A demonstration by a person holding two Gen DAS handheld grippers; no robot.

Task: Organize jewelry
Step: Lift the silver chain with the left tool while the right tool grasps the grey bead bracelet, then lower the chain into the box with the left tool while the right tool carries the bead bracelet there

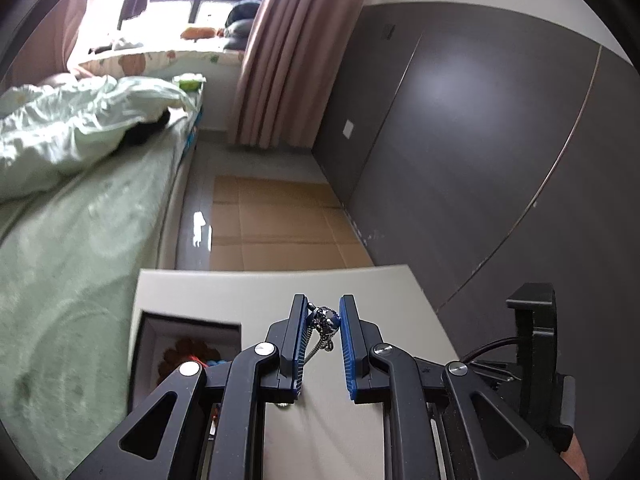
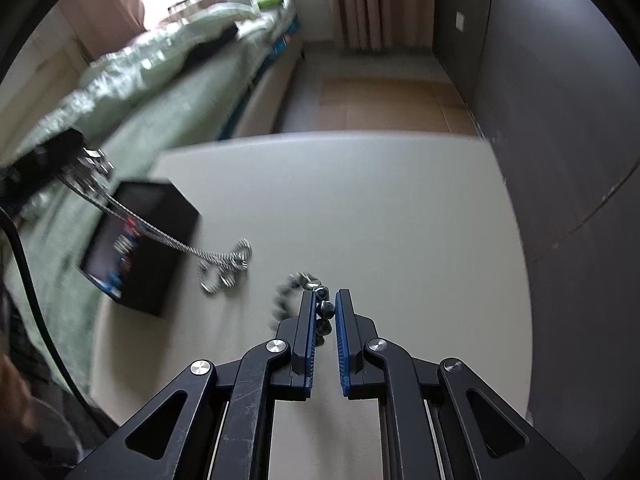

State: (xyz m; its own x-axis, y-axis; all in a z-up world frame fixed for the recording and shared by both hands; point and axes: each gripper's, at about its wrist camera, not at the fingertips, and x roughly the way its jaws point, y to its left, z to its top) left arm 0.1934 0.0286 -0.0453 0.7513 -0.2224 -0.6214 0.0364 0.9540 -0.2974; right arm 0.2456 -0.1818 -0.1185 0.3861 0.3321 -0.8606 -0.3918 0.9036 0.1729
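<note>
In the left wrist view my left gripper (image 1: 323,312) is shut on a silver chain necklace (image 1: 325,320) with a dark bead at its tips; the chain hangs down from it. In the right wrist view that silver chain (image 2: 176,242) stretches from the left gripper (image 2: 86,170) at far left down to a coiled heap (image 2: 226,266) on the white table (image 2: 360,200). My right gripper (image 2: 323,300) is shut on a dark beaded bracelet (image 2: 323,304), whose loop (image 2: 286,292) lies on the table. A black jewelry box (image 2: 140,240), open, stands at left; it also shows in the left wrist view (image 1: 188,348).
A bed with green bedding (image 1: 72,208) runs along the left of the table. A dark grey wall (image 1: 480,140) is on the right. Cardboard sheets (image 1: 276,224) lie on the floor beyond the table's far edge. The right gripper's body (image 1: 536,344) shows at right.
</note>
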